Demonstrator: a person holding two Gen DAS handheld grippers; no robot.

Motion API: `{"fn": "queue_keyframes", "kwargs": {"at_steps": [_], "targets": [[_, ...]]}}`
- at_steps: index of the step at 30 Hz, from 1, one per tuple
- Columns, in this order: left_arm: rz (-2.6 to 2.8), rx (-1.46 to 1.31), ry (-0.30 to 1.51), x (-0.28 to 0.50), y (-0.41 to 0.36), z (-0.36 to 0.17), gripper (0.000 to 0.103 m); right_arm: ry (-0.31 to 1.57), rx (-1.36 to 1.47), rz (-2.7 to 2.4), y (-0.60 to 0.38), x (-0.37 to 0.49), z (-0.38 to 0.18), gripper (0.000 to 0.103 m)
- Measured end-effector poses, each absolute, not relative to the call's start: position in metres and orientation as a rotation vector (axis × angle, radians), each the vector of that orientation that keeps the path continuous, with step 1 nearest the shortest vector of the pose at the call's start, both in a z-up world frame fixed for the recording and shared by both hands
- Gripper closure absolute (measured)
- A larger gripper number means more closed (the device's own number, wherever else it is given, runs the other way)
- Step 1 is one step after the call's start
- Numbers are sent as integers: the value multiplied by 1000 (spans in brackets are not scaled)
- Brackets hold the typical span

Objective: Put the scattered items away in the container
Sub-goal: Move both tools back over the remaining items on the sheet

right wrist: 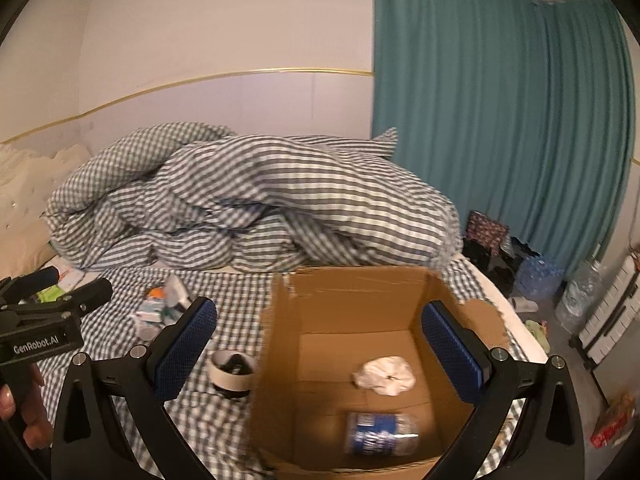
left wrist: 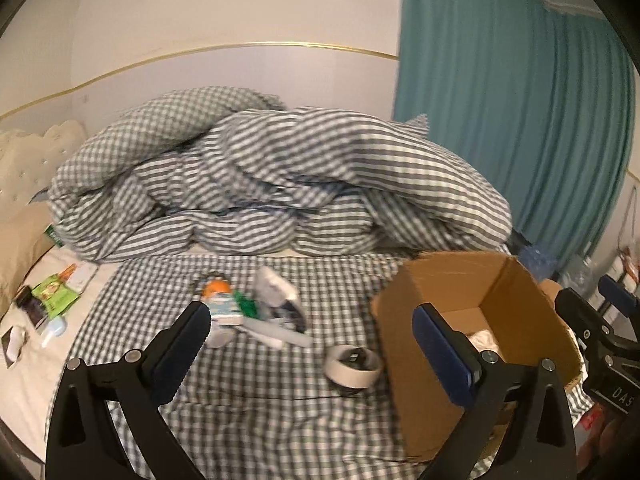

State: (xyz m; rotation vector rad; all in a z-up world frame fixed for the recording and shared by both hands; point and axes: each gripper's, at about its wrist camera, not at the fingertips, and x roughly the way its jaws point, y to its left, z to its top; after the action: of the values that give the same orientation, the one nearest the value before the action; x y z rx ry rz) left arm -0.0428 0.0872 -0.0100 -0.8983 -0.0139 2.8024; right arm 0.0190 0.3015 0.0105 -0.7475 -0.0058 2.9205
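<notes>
We hold both black grippers, left (left wrist: 312, 322) and right (right wrist: 320, 330), wide apart (nothing between them) above the brown cardboard box (right wrist: 360, 300).

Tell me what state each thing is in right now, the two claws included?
left gripper: open, empty
right gripper: open, empty, above the box
cardboard box: open, upright on the bed
blue jar: on its side inside the box
white wad: crumpled, inside the box
tape roll: outside, beside the box
</notes>
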Motion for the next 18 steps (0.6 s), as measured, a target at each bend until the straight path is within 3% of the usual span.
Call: {"fn": "queue_keyframes", "kwargs": {"at_steps": [18], "targets": [[2962, -970, -85, -46, -28, -23, 0, -56, -863, 3051, 216, -12, -10, 0]]}}
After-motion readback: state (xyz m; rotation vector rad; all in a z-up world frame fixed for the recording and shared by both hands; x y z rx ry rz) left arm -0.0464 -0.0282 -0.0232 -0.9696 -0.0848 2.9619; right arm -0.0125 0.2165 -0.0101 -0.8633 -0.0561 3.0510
